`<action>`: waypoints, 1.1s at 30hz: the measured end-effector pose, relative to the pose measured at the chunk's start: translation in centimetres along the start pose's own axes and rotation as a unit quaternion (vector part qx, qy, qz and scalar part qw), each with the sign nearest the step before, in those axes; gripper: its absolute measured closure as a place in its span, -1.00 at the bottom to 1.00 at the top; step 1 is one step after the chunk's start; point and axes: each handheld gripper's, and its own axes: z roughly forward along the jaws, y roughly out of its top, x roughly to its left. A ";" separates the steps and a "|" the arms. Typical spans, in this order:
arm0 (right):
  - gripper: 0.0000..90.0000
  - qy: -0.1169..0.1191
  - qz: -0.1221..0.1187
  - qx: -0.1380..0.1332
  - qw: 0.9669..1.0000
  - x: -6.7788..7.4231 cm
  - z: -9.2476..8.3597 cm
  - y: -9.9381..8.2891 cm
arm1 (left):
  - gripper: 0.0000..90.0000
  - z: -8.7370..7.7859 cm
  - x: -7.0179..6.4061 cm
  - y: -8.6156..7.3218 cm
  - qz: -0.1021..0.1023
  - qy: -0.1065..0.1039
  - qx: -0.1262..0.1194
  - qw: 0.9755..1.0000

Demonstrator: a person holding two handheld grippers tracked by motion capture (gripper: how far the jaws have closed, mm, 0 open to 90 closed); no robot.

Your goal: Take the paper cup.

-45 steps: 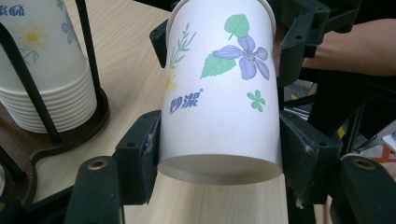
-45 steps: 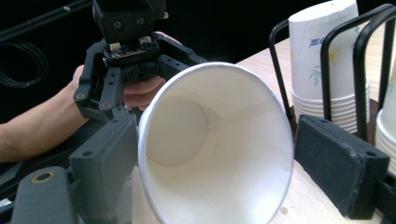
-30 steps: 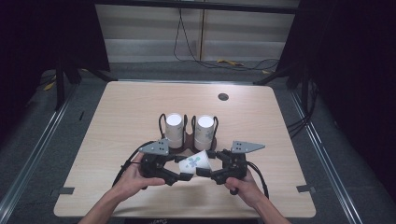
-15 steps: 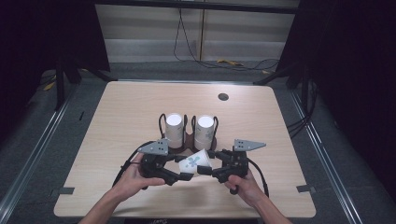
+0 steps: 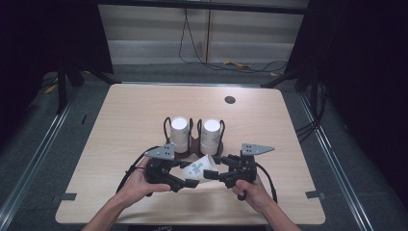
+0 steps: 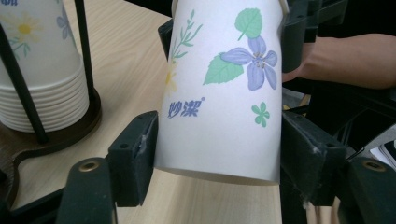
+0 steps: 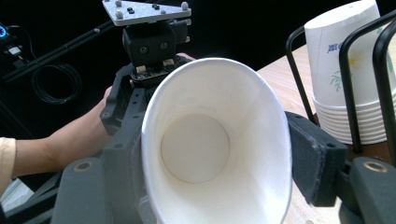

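A white paper cup [image 5: 198, 167] printed with flowers lies tilted between my two grippers, low over the table's near middle. Its open mouth faces my right gripper [image 5: 213, 169]. In the right gripper view those jaws have just been closing, and the right gripper [image 7: 215, 154] now squeezes the cup [image 7: 210, 140] rim into an oval. My left gripper [image 5: 188, 174] sits at the cup's base end. In the left gripper view the left gripper [image 6: 217, 158] has just been opening, and its jaws flank the cup [image 6: 219, 93] base without a clear squeeze.
Two stacks of paper cups [image 5: 179, 134] [image 5: 210, 134] stand in a black wire holder [image 5: 195, 144] just behind the grippers. A round cable hole [image 5: 230, 100] lies at the far right of the wooden table [image 5: 120, 125]. One stack [image 6: 32, 70] stands close to the left gripper.
Both hands stay where they were, with the cup between them. The right gripper's jaws have narrowed onto the cup's mouth.
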 end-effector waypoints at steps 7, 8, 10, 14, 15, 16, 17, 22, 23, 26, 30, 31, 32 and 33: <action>-0.32 -0.014 -0.007 0.007 1.000 0.0 0.0 0.0 | -0.56 0.1 0.4 -0.2 -0.008 0.013 0.012 1.000; -0.32 -0.016 -0.007 0.008 1.000 0.0 0.0 0.0 | -0.58 0.1 0.4 -0.2 -0.009 0.014 0.012 1.000; -0.32 -0.021 -0.009 0.008 1.000 0.0 -0.1 0.1 | -0.60 0.1 0.4 -0.2 -0.009 0.015 0.015 1.000; -0.32 -0.035 -0.013 0.012 0.999 -0.2 -0.1 0.3 | -0.64 -0.1 0.7 -0.4 -0.013 0.020 0.018 1.000; -0.32 -0.036 -0.014 0.013 0.999 -0.2 -0.2 0.3 | -0.65 -0.2 0.8 -0.4 -0.012 0.026 0.021 0.999; -0.32 -0.042 -0.015 0.016 0.999 -0.2 -0.2 0.4 | -0.65 -0.2 0.9 -0.4 -0.014 0.028 0.019 0.999; -0.31 -0.047 -0.019 0.021 0.999 -0.2 -0.2 0.4 | -0.65 -0.3 0.9 -0.4 -0.014 0.029 0.019 0.999; -0.31 -0.063 -0.023 0.036 0.997 -0.1 -0.5 0.8 | -0.61 -0.4 1.0 -0.6 -0.013 0.027 0.027 0.999; -0.31 -0.068 -0.022 0.037 0.997 -0.1 -0.6 0.8 | -0.60 -0.3 1.0 -0.6 -0.013 0.026 0.029 0.999; -0.30 -0.081 -0.024 0.040 0.996 -0.2 -1.0 1.0 | -0.59 -0.3 1.1 -0.7 -0.018 0.035 0.040 0.998; -0.30 -0.113 -0.013 0.045 0.992 -0.3 -1.7 1.0 | -0.55 -0.7 1.4 -0.7 -0.033 0.042 0.049 0.997; -0.30 -0.120 -0.016 0.047 0.992 -0.3 -1.8 1.0 | -0.55 -0.8 1.4 -0.7 -0.033 0.046 0.050 0.997; -0.30 -0.125 -0.018 0.047 0.991 -0.3 -2.0 1.1 | -0.55 -0.8 1.4 -0.7 -0.036 0.050 0.050 0.997; -0.30 -0.129 -0.020 0.048 0.990 -0.3 -2.2 1.1 | -0.55 -0.9 1.5 -0.7 -0.036 0.054 0.050 0.997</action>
